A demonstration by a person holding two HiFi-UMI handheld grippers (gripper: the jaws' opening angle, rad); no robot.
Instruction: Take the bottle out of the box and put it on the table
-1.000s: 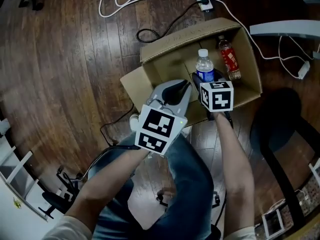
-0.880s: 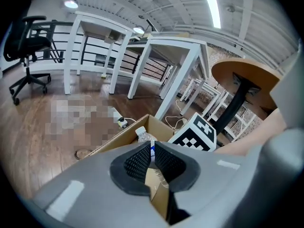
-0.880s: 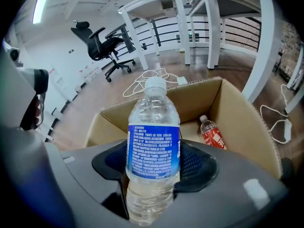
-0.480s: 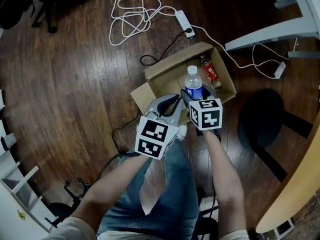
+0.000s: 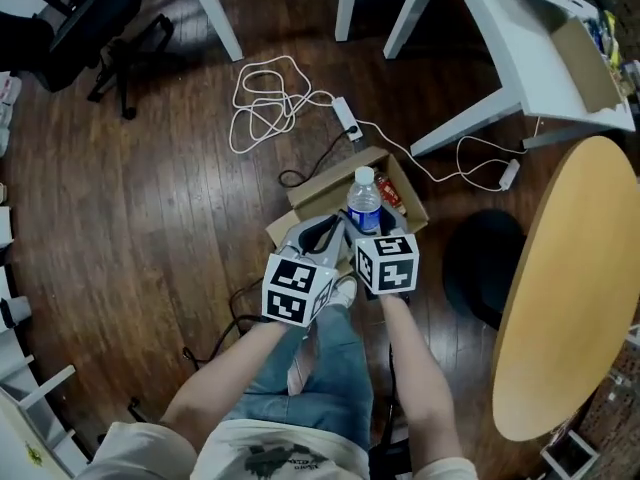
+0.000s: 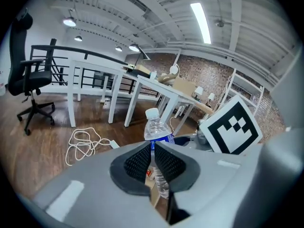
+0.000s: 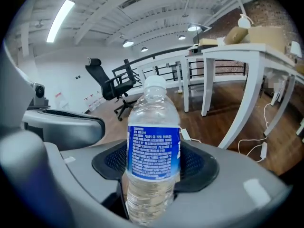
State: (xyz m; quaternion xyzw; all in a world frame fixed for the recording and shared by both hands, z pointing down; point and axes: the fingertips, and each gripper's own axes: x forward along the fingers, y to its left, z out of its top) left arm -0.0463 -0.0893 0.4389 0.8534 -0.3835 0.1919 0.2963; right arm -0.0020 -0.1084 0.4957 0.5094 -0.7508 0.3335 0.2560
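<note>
A clear water bottle (image 5: 363,206) with a blue label and white cap stands upright in my right gripper (image 5: 362,232), well above the open cardboard box (image 5: 320,183) on the floor. In the right gripper view the pads press both sides of the water bottle (image 7: 153,151), so the right gripper (image 7: 154,164) is shut on it. My left gripper (image 5: 322,234) hovers just left of it, its pads together with nothing between them. The left gripper view shows the left gripper (image 6: 153,161) and the water bottle (image 6: 156,129) beyond it. A red-labelled bottle (image 5: 390,196) lies in the box.
A round wooden table (image 5: 570,298) is at the right, with a black stool (image 5: 480,268) beside it. A white table (image 5: 520,38) stands at the back right. A power strip (image 5: 345,118) and a coiled white cable (image 5: 268,108) lie on the wooden floor.
Both grippers have risen, the right one carrying the water bottle up out of the box. The box and floor now look smaller and farther below.
</note>
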